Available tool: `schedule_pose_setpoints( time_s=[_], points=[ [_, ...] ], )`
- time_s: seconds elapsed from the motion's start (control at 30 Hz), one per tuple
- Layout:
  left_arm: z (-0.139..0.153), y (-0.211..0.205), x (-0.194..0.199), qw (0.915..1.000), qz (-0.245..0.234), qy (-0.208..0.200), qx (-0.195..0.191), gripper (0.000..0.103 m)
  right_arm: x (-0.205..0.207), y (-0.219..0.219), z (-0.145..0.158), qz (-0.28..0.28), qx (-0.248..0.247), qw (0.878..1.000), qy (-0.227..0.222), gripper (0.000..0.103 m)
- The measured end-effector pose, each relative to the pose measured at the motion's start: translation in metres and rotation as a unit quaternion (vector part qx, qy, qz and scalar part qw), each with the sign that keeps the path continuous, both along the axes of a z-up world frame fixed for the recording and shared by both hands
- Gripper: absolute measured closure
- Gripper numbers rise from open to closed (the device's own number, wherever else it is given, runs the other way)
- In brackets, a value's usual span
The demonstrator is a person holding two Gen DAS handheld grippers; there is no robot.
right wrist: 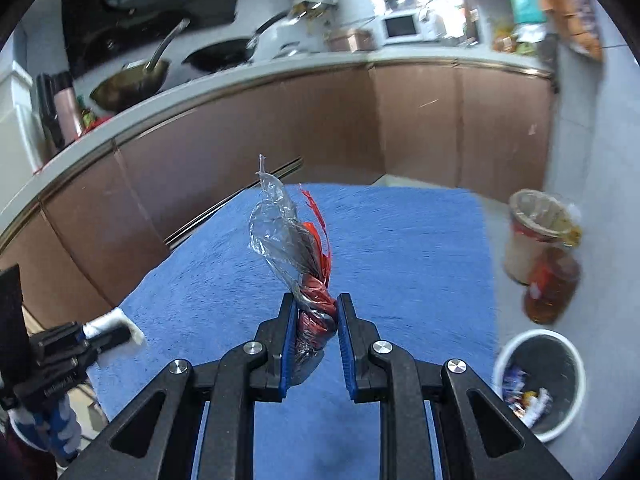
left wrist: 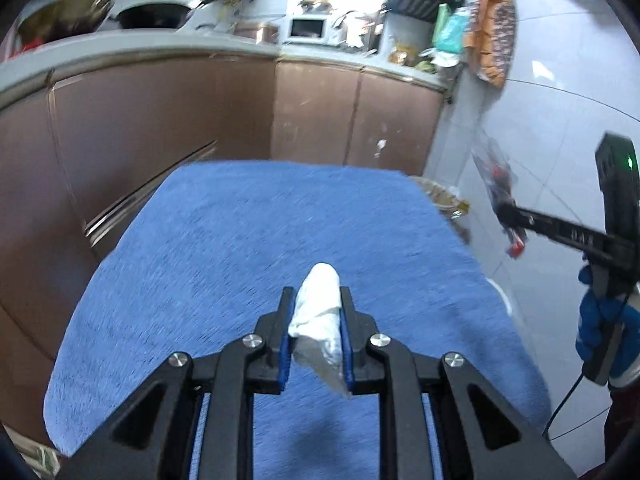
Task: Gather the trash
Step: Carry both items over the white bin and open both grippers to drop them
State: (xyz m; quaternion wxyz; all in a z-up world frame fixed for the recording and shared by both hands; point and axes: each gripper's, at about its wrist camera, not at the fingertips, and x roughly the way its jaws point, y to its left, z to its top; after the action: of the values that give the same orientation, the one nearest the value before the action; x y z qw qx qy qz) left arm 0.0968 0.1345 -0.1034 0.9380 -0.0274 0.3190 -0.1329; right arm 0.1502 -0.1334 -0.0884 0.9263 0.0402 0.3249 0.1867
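My left gripper (left wrist: 316, 300) is shut on a crumpled white tissue (left wrist: 318, 312) and holds it above the blue cloth-covered table (left wrist: 240, 240). My right gripper (right wrist: 316, 308) is shut on a twisted clear and red plastic wrapper (right wrist: 292, 240), held above the same blue table (right wrist: 400, 260). The right gripper with the wrapper (left wrist: 504, 200) also shows at the right of the left wrist view. The left gripper with the tissue (right wrist: 116, 326) shows at the lower left of the right wrist view. A white-rimmed trash bin (right wrist: 560, 364) with several wrappers inside stands on the floor to the table's right.
A plastic-lined pail (right wrist: 532, 232) and an amber bottle (right wrist: 552, 284) stand on the floor beyond the bin. Brown kitchen cabinets (left wrist: 160, 120) with a cluttered counter run behind the table. White tiled floor (left wrist: 540, 120) lies to the right.
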Motion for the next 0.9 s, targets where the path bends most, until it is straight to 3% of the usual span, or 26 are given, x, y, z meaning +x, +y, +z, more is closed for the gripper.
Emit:
schedule_pose_setpoints(
  time_s=[0.17, 0.47, 0.63, 0.9],
  points=[
    [0.027, -0.052, 0.011, 0.9981, -0.058, -0.02, 0.002, 0.085, -0.033, -0.06, 0.01, -0.087, -0.003, 0.996, -0.021, 0.084],
    [0.043, -0.189, 0.073, 0.9828, -0.185, 0.001, -0.006, 0.085, -0.054, -0.168, 0.003, -0.243, -0.014, 0.97, -0.017, 0.084],
    [0.017, -0.282, 0.117, 0.9714, -0.235, 0.033, 0.007, 0.083, -0.037, -0.198, -0.023, -0.286, -0.029, 0.958, 0.007, 0.083],
    [-0.053, -0.382, 0.187, 0.9603, -0.258, 0.107, 0.004, 0.082, 0.016, -0.239, -0.09, -0.319, -0.031, 0.945, 0.071, 0.083]
  ],
)
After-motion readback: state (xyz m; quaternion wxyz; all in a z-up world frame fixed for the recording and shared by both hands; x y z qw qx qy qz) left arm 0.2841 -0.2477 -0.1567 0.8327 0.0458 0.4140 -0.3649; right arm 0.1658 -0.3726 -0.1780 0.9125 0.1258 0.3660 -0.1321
